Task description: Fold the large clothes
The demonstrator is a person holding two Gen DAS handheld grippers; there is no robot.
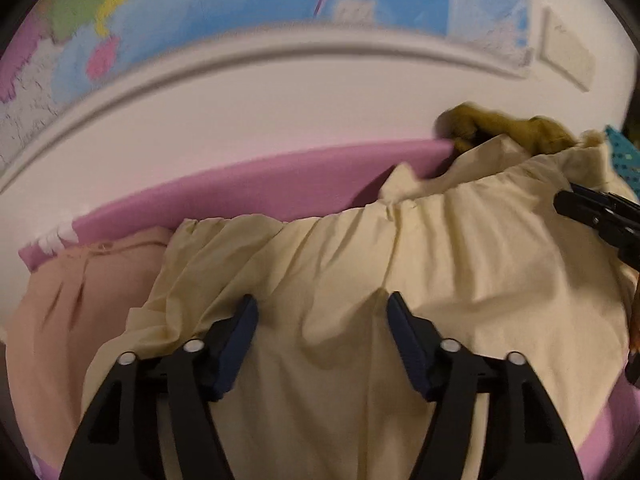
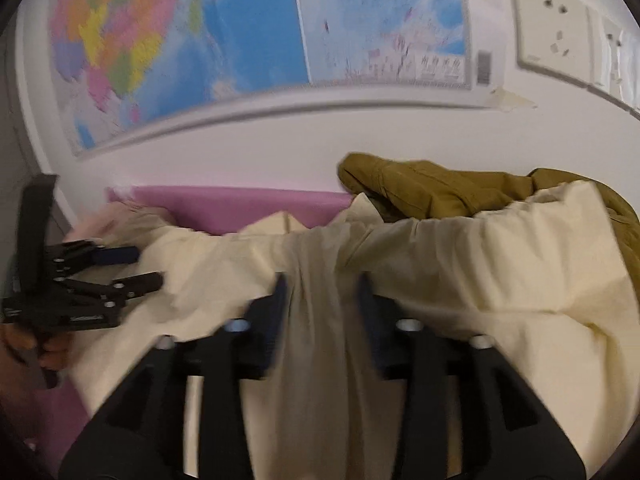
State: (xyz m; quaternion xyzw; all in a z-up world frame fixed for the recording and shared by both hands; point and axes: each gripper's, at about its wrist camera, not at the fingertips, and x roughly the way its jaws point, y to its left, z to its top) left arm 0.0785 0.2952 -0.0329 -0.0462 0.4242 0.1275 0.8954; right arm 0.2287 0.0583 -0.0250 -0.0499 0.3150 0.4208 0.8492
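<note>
Over the cream garment [image 1: 320, 264], both grippers' fingers [image 1: 244, 320] stand apart.

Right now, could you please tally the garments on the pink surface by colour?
Pale yellow garment: 1
Peach-pink garment: 1
Olive-brown garment: 1
Total: 3 garments, as far as the two wrist views show.
</note>
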